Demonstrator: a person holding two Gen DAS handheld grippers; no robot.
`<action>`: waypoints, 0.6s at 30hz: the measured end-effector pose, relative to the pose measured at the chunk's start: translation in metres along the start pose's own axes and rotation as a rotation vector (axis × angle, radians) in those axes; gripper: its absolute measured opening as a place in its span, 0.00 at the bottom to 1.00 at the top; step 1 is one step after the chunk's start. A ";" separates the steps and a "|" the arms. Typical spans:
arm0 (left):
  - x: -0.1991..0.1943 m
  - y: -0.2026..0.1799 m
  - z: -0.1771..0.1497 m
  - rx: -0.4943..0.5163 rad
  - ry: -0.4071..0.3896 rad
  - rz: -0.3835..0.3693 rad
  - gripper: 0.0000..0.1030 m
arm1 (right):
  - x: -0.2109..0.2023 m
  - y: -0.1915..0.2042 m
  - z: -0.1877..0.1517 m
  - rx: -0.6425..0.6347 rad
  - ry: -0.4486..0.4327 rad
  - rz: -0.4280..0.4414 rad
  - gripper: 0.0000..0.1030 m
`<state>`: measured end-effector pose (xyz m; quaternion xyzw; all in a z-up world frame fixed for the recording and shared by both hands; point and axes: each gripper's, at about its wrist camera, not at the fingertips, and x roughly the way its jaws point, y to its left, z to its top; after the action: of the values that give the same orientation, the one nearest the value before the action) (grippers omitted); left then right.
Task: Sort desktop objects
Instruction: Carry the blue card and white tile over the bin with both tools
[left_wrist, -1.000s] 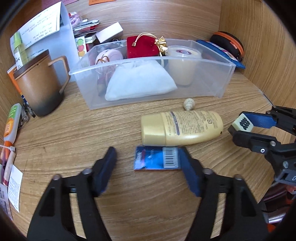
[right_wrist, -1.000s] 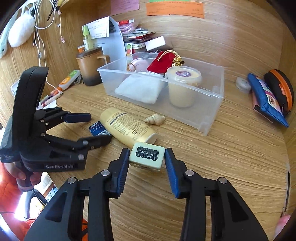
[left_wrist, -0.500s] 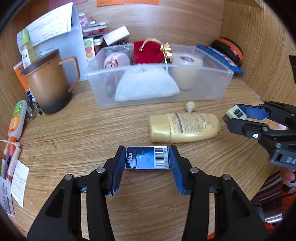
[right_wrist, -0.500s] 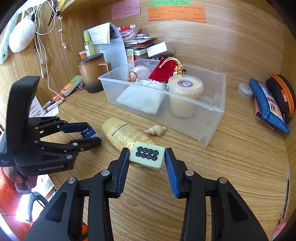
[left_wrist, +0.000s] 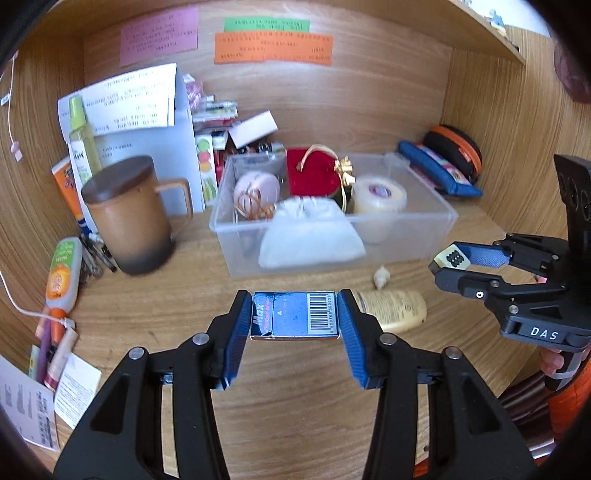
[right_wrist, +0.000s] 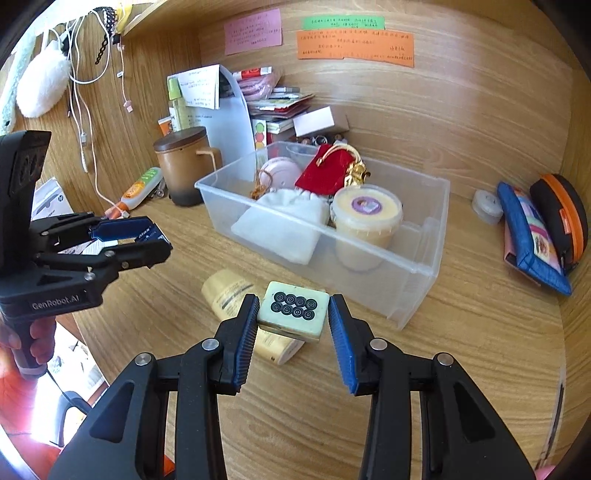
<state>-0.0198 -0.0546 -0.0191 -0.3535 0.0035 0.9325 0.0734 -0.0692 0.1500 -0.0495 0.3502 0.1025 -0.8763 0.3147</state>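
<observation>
My left gripper (left_wrist: 294, 317) is shut on a small blue box (left_wrist: 295, 315) with a barcode and holds it above the desk, in front of the clear plastic bin (left_wrist: 436, 225). My right gripper (right_wrist: 293, 315) is shut on a pale mahjong tile (right_wrist: 293, 309) with black rings, lifted over a cream lotion bottle (right_wrist: 229, 291) that lies on the desk. The bin (right_wrist: 417, 273) holds a white pouch (right_wrist: 280, 225), a red pouch (right_wrist: 327, 171), a pink round case (right_wrist: 279, 173) and a cream tub (right_wrist: 365, 221). A small seashell (left_wrist: 380, 277) lies by the bin.
A brown lidded mug (left_wrist: 129, 221) stands left of the bin, with tubes and pens (left_wrist: 61, 273) beside it. Papers and boxes (left_wrist: 147, 122) pile at the back. A blue pouch (right_wrist: 532, 236) and orange-rimmed case (right_wrist: 561, 214) lie at the right wall.
My left gripper closed on the blue box and lifted it off the desk toward the bin. My right gripper kept the tile and rose slightly.
</observation>
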 end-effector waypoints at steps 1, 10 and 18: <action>-0.001 0.001 0.004 0.001 -0.006 -0.002 0.45 | 0.000 -0.001 0.004 -0.001 -0.003 -0.002 0.34; -0.006 0.010 0.034 0.009 -0.053 -0.002 0.45 | -0.001 -0.010 0.032 -0.016 -0.039 -0.016 0.34; 0.001 0.015 0.054 0.027 -0.068 -0.005 0.45 | 0.011 -0.012 0.057 -0.032 -0.048 -0.017 0.34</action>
<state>-0.0588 -0.0656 0.0201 -0.3206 0.0127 0.9437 0.0805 -0.1146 0.1309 -0.0155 0.3232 0.1119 -0.8852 0.3153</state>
